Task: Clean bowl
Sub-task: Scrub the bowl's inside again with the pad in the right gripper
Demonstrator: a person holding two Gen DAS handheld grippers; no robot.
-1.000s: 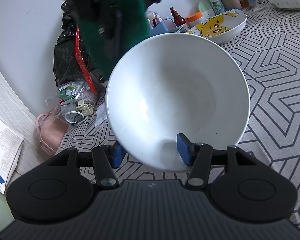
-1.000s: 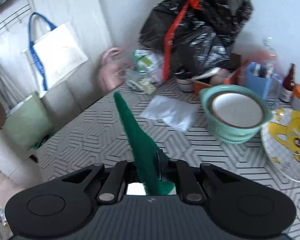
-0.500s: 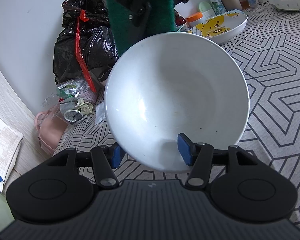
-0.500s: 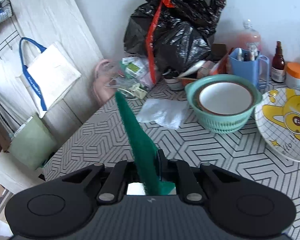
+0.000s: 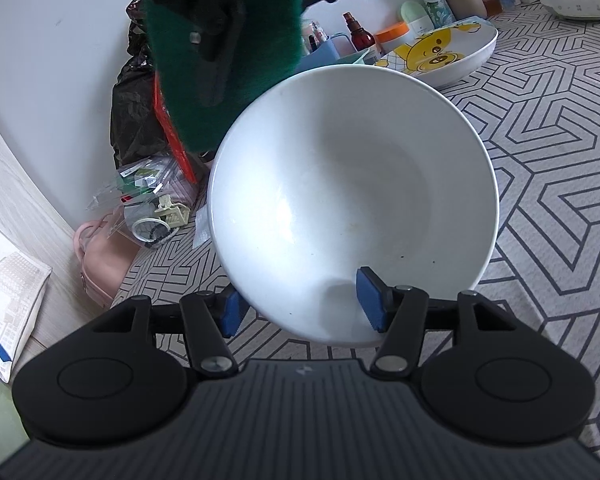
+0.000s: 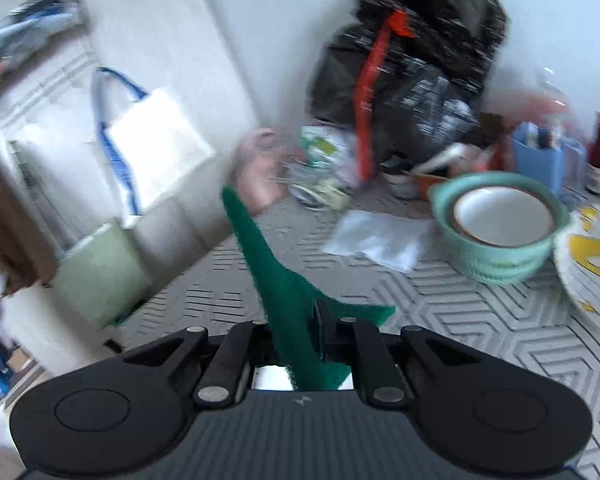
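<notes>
White bowl is sitting tilted, gripped at its near rim by the left gripper; the right gripper, pinching a green scouring pad, is hanging above the bowl's far-left rim.

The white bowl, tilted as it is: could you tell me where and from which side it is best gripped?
Grip the white bowl by its near, lower rim, from below the opening: one left gripper pad inside, one outside, as now. The thin wall fits between the pads, leaving the interior clear.

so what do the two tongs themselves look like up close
Both are matte black plastic. The left tongs have blue ribbed pads, round discs on each side, silver pivot screws and a ribbed grey base. The right tongs have the same black linkages, discs and screws; no cables or sleeves show.
</notes>
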